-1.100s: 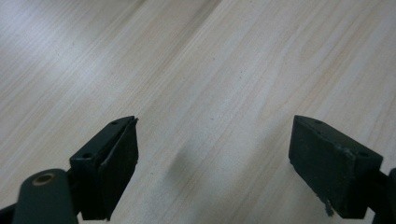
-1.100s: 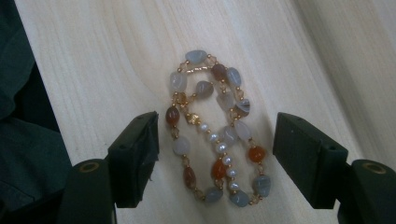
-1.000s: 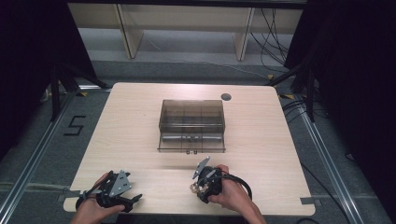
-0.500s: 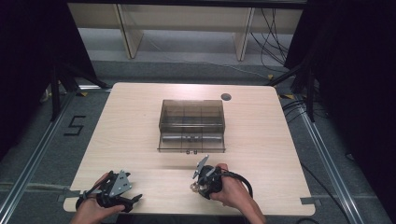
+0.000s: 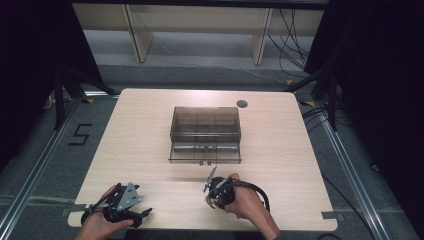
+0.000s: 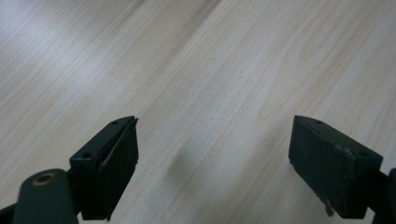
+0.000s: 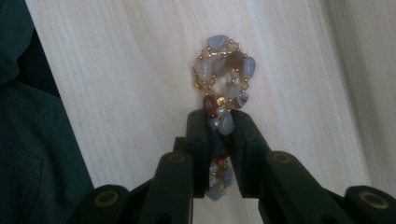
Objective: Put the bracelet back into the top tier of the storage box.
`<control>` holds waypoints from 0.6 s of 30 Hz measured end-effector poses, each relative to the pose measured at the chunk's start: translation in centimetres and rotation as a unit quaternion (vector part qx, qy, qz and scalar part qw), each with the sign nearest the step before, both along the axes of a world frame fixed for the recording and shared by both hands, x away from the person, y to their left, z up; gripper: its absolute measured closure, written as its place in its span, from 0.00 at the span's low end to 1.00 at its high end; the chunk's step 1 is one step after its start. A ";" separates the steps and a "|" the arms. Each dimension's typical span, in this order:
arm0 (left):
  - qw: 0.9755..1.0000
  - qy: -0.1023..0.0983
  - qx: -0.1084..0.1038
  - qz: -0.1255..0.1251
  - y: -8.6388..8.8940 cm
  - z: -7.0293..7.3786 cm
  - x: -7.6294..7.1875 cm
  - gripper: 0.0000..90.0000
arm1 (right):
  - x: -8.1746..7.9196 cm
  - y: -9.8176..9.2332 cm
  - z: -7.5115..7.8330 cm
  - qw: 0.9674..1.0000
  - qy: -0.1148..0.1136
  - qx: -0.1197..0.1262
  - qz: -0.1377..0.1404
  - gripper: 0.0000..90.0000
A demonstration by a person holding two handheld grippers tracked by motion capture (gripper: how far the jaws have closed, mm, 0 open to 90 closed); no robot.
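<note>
A beaded bracelet (image 7: 225, 79) of pale blue, dark red and gold beads hangs between the jaws of my right gripper (image 7: 220, 122), which is shut on it above the table. In the high view that right gripper (image 5: 216, 192) is near the table's front edge, just right of centre. My left gripper (image 5: 131, 209) rests at the front left corner. Its jaws stand wide apart with only bare wood between them, as the left gripper (image 6: 212, 149) view shows. A smoky clear plastic box (image 5: 205, 135) with inner compartments sits in the middle of the table.
The light wooden table (image 5: 140, 130) has a small dark round hole (image 5: 242, 104) near its back right. Shelving and cables lie on the floor behind the table. A dark green sleeve (image 7: 28, 140) fills the left side of the right gripper view.
</note>
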State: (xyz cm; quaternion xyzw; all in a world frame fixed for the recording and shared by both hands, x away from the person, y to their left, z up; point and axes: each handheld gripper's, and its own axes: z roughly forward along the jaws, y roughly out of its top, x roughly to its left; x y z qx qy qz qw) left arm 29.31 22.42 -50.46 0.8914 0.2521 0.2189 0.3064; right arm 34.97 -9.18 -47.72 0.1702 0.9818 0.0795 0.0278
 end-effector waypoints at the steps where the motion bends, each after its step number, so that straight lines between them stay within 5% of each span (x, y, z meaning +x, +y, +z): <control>1: 1.000 0.000 -0.001 0.000 0.0 0.0 0.0 0.18 | 0.0 0.0 0.0 1.000 -0.003 0.001 -0.001 0.88; 9: 1.000 0.000 -0.001 -0.001 0.0 0.0 0.0 0.18 | -0.3 -0.2 0.0 1.000 -0.008 0.010 0.007 0.92; 10: 1.000 0.000 -0.001 0.000 0.0 0.0 0.0 0.18 | 0.0 -0.3 -0.1 0.999 -0.020 0.019 0.028 0.92; 15: 1.000 0.000 0.000 -0.001 0.0 0.0 0.0 0.18 | -0.3 -0.4 0.8 1.000 -0.007 0.026 0.015 0.92; 18: 1.000 0.000 0.000 -0.001 0.0 0.0 0.0 0.18 | -0.3 -0.7 1.4 0.999 -0.028 0.041 0.012 0.92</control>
